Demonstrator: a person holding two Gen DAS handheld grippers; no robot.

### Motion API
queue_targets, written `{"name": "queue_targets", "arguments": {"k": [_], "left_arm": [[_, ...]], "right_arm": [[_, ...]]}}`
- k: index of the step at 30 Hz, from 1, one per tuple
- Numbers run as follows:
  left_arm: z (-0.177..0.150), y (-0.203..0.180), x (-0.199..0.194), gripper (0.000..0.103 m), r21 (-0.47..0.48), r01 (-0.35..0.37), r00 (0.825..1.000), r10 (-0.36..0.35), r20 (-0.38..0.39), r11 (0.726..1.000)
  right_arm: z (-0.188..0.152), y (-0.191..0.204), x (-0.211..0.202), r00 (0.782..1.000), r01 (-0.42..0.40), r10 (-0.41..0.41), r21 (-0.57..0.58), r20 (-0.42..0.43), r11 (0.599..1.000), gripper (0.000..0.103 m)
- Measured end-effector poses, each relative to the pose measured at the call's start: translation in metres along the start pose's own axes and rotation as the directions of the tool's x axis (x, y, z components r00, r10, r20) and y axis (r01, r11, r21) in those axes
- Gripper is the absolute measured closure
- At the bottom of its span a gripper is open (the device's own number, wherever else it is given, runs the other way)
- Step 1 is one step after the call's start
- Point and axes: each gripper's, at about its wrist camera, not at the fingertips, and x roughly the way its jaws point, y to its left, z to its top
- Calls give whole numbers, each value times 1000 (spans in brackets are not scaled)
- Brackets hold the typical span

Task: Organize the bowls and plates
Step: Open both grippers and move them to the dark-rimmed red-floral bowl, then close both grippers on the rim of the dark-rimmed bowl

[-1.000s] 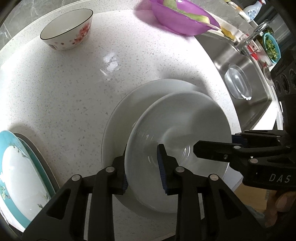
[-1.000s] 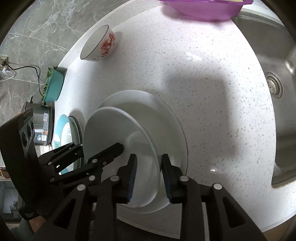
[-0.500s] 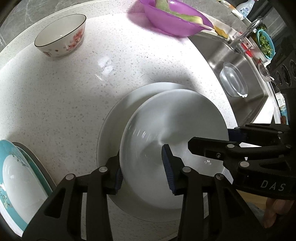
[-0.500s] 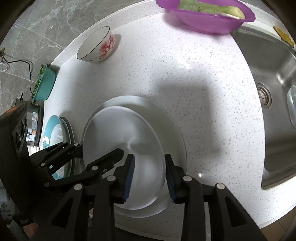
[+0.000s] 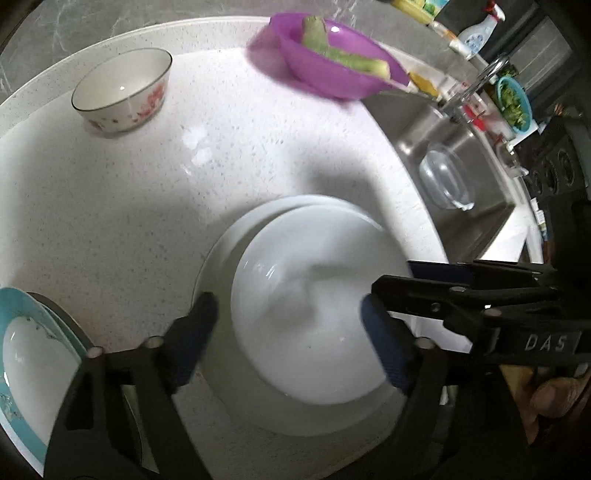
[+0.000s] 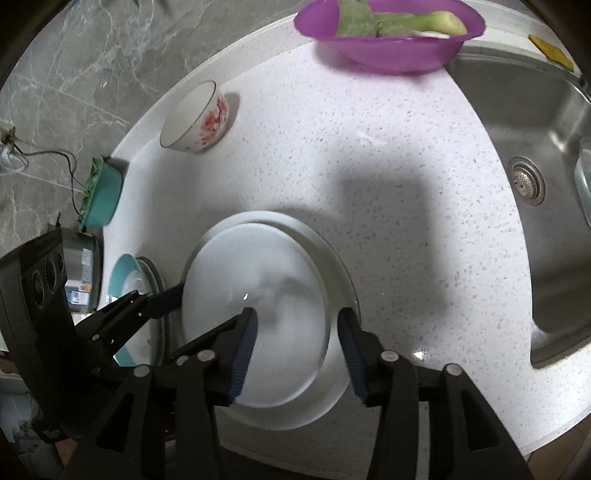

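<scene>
Left tongs (image 5: 290, 332): spread wide, holding nothing, astride the near rim of the small white plate (image 5: 317, 302)
Right tongs (image 6: 297, 341): also spread wide and empty, one finger over that plate, the other past its right edge
Small white plate: lower centre of both views, lying on the large white plate (image 5: 236, 258), off-centre toward its near side
Done: white pair stacked on the counter (image 5: 129, 206); teal plates (image 5: 26, 354) stacked at lower left of the left view
Left: floral bowl (image 5: 123, 96) alone at upper left, well apart from both stacks
Judgement: roughly midway; white stack might want centring
Not sorted: purple bowl (image 6: 391, 33) of greens, upper edge by the sink (image 6: 546, 155)
</scene>
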Motion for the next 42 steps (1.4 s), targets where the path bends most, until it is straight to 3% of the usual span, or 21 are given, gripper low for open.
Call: {"name": "queue_targets", "arguments": {"k": [2,5,7,8,9,11,14,17,19,21,25,32,35,37,39,41,42], "left_arm": [[2,1,-13,0,-7,-1,1000,1,7,1000],[7,11,-43,0,-44,27,999,-26,28,999],[18,26,-66,0,-67,45,998,-41,53,997],[28,40,-80,0,-79,48,996,-42,75,996],[41,57,-94,0,-85,18,994,-9,108,996],[67,90,-112,0,-102,-70,986,85,147,992],[113,148,-123,0,-169,-134,973,162,163,976],[151,188,-107,0,-182,-219,965,241,107,959],[167,201,-91,0,-158,-277,954,291,71,948],[179,213,-75,0,-154,-271,958,282,56,950],[191,221,-29,0,-161,-244,969,246,-7,956],[194,227,7,2,-146,-284,959,281,-40,948],[202,239,10,3,-162,-289,957,287,-34,944],[204,244,13,15,-169,-277,961,275,-40,946],[205,248,17,33,-173,-222,975,217,-48,959],[209,250,16,42,-161,-212,977,207,-46,964],[210,248,16,52,-157,-205,979,200,-46,966]], "right_arm": [[0,3,-11,1000,4,-4,-8,6,1000,45],[9,11,-31,999,-20,20,-27,30,999,42],[28,21,-46,997,-28,33,-69,74,997,35],[39,28,-49,995,-31,39,-88,91,996,27],[53,36,-53,993,-30,42,-114,109,993,22],[84,56,-56,989,-26,51,-172,139,985,21],[135,85,-44,984,2,39,-228,174,974,16],[183,101,-9,991,-14,40,-199,130,980,16],[211,110,18,995,21,-6,-144,104,989,16],[225,123,41,998,12,-2,-155,66,988,17],[235,131,82,996,86,-84,-157,17,984,17],[234,123,122,990,119,-126,-117,-58,986,18],[233,118,131,989,124,-131,-96,-71,988,24],[234,116,137,989,118,-126,-92,-79,989,31],[234,115,139,989,114,-122,-96,-83,989,43],[233,113,145,989,92,-101,-86,-106,992,69],[233,112,146,989,86,-95,-81,-112,993,75]]}}
